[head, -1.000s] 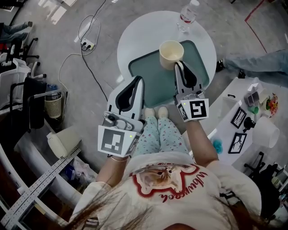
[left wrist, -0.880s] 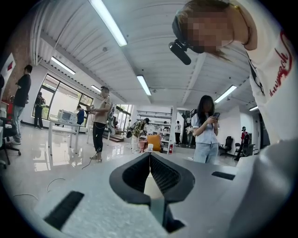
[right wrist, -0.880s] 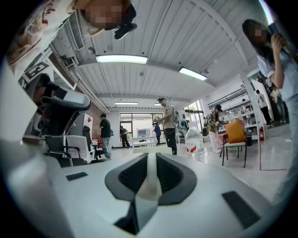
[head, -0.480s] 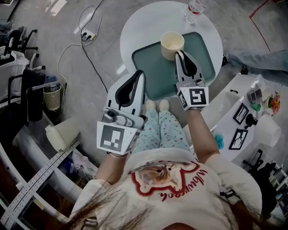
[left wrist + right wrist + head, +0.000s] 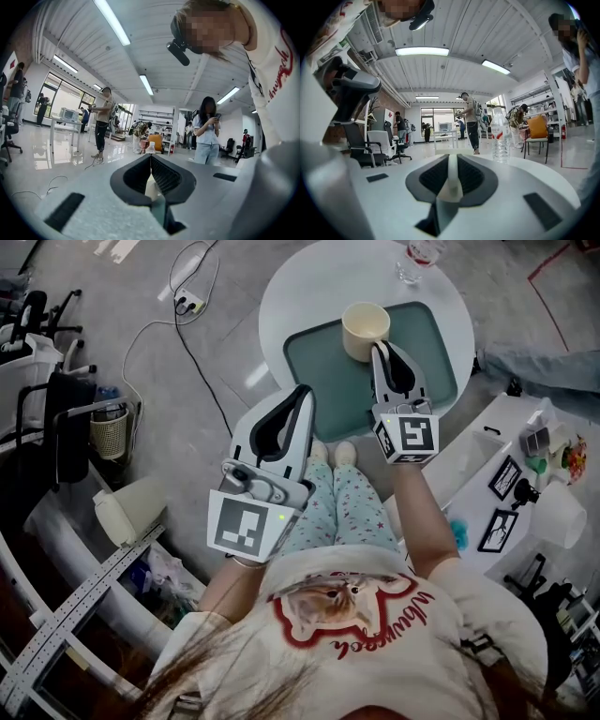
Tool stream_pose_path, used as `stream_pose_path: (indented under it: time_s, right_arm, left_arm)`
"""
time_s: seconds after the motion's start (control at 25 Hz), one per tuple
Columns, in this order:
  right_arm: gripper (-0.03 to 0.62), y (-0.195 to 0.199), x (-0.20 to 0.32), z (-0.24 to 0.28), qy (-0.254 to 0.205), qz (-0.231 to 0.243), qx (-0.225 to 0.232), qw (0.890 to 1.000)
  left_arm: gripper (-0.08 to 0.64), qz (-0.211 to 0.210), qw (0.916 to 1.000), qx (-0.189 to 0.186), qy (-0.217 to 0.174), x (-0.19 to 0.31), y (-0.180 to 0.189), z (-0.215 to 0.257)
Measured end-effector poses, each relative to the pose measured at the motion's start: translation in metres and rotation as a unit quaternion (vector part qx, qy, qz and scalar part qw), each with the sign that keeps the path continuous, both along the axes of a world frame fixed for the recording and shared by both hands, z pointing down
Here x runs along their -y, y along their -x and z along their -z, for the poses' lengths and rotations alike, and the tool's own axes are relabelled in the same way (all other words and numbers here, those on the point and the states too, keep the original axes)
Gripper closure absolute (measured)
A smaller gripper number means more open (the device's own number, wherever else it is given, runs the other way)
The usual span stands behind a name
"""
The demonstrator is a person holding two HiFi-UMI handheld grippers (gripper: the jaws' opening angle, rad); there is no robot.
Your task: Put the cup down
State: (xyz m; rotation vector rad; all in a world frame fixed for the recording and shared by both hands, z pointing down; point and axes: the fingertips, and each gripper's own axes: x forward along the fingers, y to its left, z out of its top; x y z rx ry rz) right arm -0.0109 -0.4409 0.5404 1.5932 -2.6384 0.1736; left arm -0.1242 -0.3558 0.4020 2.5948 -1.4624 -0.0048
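Cream cup [image 5: 366, 330] stands upright at the tray's [image 5: 323, 371] far edge, straight ahead of the right gripper [image 5: 380, 349]. The left gripper [image 5: 302, 392] hangs off the tray's near-left corner, farther away.

In the left gripper view the jaws are together with nothing between them.

In the right gripper view the jaws are narrow, pinching the cup's wall. I can't tell whether its base touches the tray.

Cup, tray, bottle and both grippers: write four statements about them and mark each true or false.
1. The cup is over the teal tray. True.
2. The right gripper has its jaws wide apart. False: they are shut on the cup's wall.
3. The water bottle stands on the tray. False: it stands on the white table, beyond the tray.
4. The left gripper holds nothing. True: its jaws are together.
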Motion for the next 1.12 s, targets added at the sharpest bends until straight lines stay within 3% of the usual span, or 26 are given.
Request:
stream_pose_path:
  time_s: [0.32,0.52,0.96,1.12]
  right_arm:
    - [0.529,-0.003,0.001,-0.009,0.005,-0.004,-0.006,1.0]
    - [0.529,-0.001,0.0,-0.012,0.006,-0.002,-0.007,1.0]
    - [0.529,-0.002,-0.012,-0.02,0.023,-0.009,-0.015,1.0]
    - [0.529,-0.005,-0.015,-0.023,0.028,-0.012,-0.019,0.999]
  left_arm:
    - [0.545,-0.006,0.9999,-0.004,-0.008,-0.001,-0.005,0.004]
    - [0.545,-0.004,0.9999,-0.005,0.011,-0.004,-0.005,0.0]
    - [0.545,-0.011,0.9999,-0.003,-0.003,-0.004,-0.004,0.001]
    - [0.545,-0.013,0.9998,-0.007,0.012,-0.004,-0.009,-0.002]
